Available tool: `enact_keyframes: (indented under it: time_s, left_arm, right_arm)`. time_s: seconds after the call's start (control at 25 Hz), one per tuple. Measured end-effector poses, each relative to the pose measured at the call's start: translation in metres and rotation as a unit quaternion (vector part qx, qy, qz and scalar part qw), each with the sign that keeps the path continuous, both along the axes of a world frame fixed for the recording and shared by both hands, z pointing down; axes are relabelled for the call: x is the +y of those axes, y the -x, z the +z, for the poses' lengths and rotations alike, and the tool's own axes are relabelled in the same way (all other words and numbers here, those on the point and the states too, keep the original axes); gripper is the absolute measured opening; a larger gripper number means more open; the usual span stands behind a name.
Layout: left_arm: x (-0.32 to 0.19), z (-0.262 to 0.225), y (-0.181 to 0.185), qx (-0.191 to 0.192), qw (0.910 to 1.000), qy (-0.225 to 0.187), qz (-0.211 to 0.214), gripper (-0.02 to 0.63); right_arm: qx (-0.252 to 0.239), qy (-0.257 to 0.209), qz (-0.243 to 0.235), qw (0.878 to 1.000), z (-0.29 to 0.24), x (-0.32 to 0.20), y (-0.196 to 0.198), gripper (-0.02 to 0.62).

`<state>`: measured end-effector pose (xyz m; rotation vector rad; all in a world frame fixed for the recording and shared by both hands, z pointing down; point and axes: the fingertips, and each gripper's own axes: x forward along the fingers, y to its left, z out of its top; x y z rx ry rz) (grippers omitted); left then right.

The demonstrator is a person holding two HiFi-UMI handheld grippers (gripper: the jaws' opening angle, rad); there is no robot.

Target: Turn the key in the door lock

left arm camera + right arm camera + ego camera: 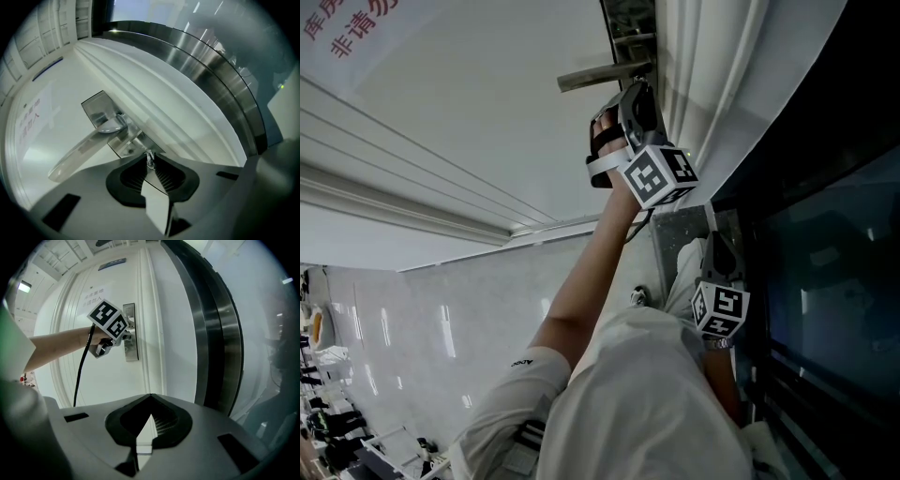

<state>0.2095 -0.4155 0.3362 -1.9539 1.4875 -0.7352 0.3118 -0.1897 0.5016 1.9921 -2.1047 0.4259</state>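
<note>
The white door (441, 141) fills the upper left of the head view. The steel lock plate (99, 111) sits centre left in the left gripper view, and its lever handle (77, 154) slants to the lower left. The left hand-held gripper (151, 168) is clamped on the small silvery key (149, 158). The key's long axis runs from the jaw tips up into the plate's lower end. Only this view shows the key; in the right gripper view the left hand-held gripper covers it. The right hand-held gripper (150, 399), at lower centre, is clenched on nothing and faces the door.
</note>
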Motion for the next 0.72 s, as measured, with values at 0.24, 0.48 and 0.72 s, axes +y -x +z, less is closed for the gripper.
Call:
enact_keyframes:
  time_s: [0.24,0.48,0.72]
  left_arm:
    - [0.015,-0.004,0.007,0.209,0.9753,0.05,0.053,0.068]
    - [0.023,-0.012,0.013,0.577,0.7707,0.213,0.168,0.13]
    - [0.016,-0.011,0.025,0.728,0.597,0.278,0.192,0.129]
  right_arm:
    - [0.002,0.004,0.0,1.0,0.002,0.003,0.003,-0.008]
    - [0.006,0.006,-0.014,1.0,0.002,-0.001,0.017,-0.008]
    - [0.011,0.009,-0.021,1.0,0.003,-0.012,0.022,-0.008]
